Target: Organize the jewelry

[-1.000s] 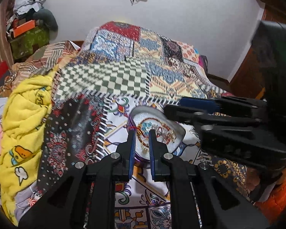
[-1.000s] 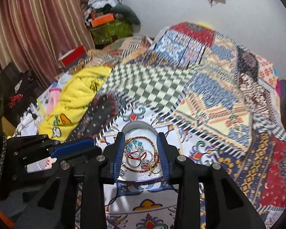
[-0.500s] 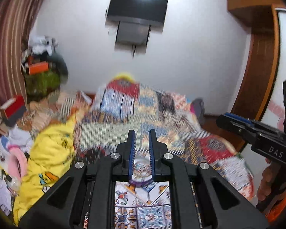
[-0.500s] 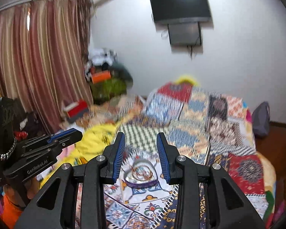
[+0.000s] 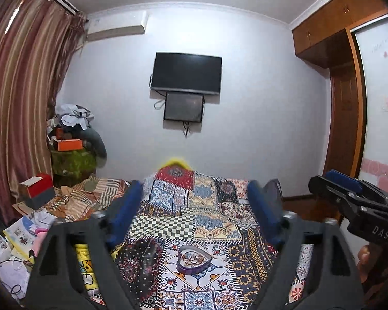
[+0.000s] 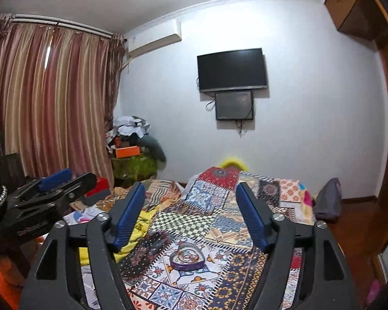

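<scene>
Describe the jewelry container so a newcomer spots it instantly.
Start at the bed with the patchwork quilt under the wall TV. On the near white-ground patch lies the heart-shaped tin, apart from both grippers. It is the only raised object on the quilt: purple wall, silvery inside, tangled bangles and chains in it.

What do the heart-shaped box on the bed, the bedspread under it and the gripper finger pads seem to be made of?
Heart-shaped box: probably metal tin, with a glossy purple wall and a pale, shiny inner rim; lacquered card is possible.
Bedspread: printed woven cloth, matte, lying in soft folds.
Finger pads: blue, ridged, likely rubber or soft plastic, on black moulded plastic arms.
</scene>
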